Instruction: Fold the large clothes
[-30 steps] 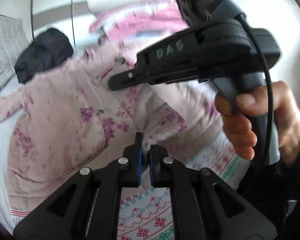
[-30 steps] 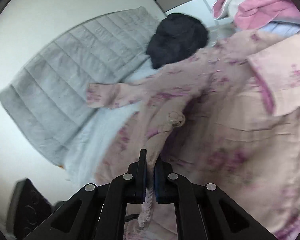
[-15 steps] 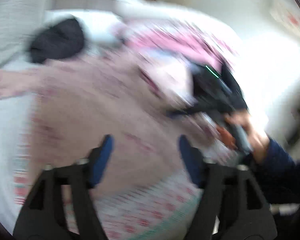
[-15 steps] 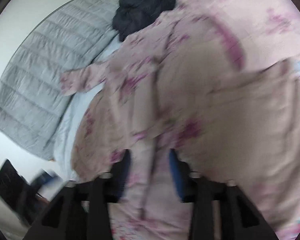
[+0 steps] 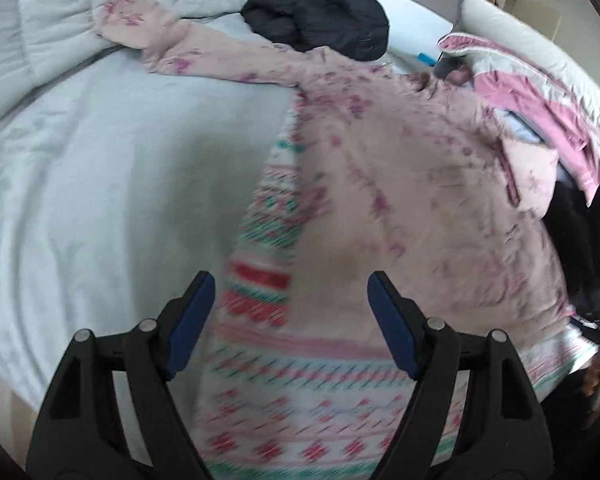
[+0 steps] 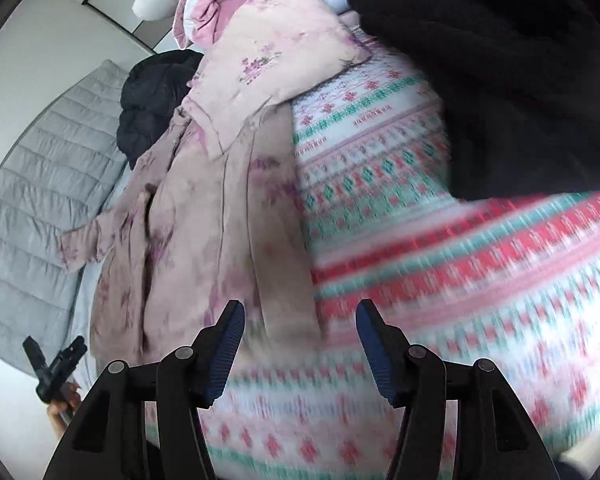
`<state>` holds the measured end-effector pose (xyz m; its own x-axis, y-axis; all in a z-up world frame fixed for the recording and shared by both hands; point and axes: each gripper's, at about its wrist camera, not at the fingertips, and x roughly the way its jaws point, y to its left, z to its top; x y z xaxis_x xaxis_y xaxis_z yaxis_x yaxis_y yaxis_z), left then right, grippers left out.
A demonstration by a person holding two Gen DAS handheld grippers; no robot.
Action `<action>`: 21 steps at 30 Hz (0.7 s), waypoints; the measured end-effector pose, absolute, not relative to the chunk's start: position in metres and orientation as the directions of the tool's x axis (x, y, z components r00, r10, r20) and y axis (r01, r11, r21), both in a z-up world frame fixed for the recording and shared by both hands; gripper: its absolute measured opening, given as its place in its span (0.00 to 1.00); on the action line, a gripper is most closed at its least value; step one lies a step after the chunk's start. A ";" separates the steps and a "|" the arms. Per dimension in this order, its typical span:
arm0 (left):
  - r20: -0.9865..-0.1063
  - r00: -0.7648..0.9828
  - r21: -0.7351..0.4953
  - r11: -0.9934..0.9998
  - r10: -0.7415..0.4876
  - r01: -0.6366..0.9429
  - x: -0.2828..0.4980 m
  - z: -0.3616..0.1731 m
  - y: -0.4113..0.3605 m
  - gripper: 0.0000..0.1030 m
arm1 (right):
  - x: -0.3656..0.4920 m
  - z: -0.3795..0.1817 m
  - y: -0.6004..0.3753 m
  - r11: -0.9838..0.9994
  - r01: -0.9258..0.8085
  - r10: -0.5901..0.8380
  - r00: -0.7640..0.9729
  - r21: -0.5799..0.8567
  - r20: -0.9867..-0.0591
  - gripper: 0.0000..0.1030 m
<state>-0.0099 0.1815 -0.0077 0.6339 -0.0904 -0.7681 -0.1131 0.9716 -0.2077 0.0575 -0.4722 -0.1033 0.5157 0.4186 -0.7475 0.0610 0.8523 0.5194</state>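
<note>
Both my tools gaped empty: left tool [image 5: 290, 312] and right tool [image 6: 300, 340] hung over the robe [image 5: 420, 200], jaws just opened.

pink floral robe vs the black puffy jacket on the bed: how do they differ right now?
The pink floral robe lies spread out with one sleeve stretched toward the grey quilt; the black puffy jacket sits bunched in a heap. The robe is pale and printed with purple flowers; the jacket is plain and dark. The robe covers far more of the bed than the jacket. Both are unfolded, and they touch near the robe's collar.
</note>
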 end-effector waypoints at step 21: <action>-0.841 0.537 -0.049 0.998 -0.064 0.043 0.042 -0.034 0.127 0.22 | 0.076 -0.128 -0.426 0.834 0.010 0.442 0.587 0.552 -0.678 0.28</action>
<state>0.0419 0.1272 -0.0341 0.5371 -0.0645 -0.8411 0.0429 0.9979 -0.0491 0.0756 -0.4263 -0.1275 0.5874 0.4422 -0.6778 0.0098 0.8336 0.5523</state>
